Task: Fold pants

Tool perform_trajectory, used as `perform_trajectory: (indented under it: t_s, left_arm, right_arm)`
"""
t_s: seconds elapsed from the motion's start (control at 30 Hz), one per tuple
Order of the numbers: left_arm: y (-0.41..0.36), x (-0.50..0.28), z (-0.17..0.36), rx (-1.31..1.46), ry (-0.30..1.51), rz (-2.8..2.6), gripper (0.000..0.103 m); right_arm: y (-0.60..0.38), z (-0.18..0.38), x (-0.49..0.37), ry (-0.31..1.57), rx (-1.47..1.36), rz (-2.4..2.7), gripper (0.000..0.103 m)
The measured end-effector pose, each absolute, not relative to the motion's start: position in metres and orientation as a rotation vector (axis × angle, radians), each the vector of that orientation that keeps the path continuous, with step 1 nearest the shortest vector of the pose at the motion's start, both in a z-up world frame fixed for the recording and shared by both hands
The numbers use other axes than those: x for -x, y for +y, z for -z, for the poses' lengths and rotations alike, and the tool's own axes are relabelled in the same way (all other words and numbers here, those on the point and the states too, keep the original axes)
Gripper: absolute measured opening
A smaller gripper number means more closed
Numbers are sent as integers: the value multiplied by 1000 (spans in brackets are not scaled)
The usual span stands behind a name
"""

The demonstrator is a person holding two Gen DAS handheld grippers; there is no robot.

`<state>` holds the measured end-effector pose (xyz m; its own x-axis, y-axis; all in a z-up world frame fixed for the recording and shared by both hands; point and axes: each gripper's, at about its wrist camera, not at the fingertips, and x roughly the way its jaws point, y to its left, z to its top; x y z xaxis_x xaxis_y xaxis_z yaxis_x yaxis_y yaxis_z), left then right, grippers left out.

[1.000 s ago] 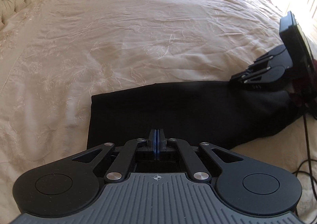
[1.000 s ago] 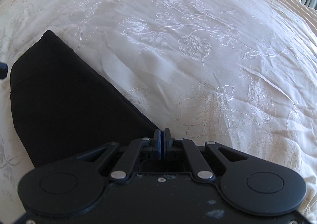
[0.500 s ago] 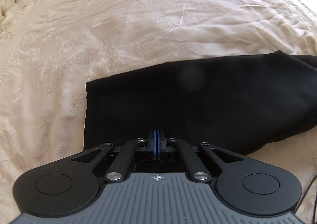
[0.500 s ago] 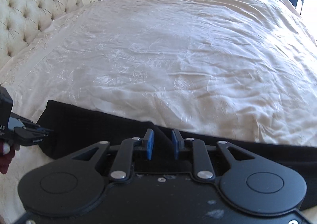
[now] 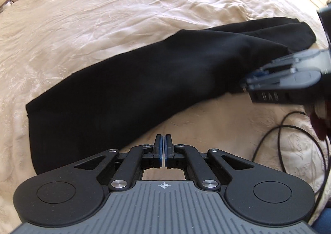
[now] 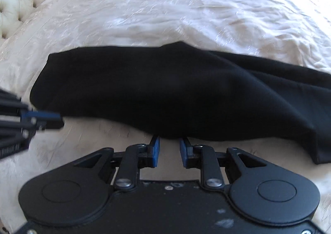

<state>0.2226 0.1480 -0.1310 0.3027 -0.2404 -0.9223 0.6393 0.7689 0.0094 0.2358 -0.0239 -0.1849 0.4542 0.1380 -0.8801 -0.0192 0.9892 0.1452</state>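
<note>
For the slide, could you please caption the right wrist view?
Right gripper, jaws open, poised at the near edge of black pants lying on a cream bedspread.

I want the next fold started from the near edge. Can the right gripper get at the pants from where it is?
Probably yes. The right gripper is open, with the near edge of the black pants right at its fingertips and only bare bedspread beneath. The left gripper, shut, sits off to the side, not between.

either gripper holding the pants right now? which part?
Nothing is held. The left gripper is shut on nothing, over bare bedspread beside the black pants. The right gripper is open at the pants' near edge, pads clear of the cloth.
</note>
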Motion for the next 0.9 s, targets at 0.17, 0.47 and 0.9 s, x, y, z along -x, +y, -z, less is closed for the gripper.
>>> perform_trajectory:
  t_s: [0.17,0.47,0.9]
  left_arm:
    - [130,-231,153,-446,1156,634,1]
    - [125,-277,125,-436,1068,611,2]
    - [130,-310,130,-486,1069,532,2]
  right_arm:
    - [-53,136,-259,939,-178,-84,24]
    - [-59,121,-248,976,-221,-146,29]
    - [-35,202,-227,1088,-364,-103,39]
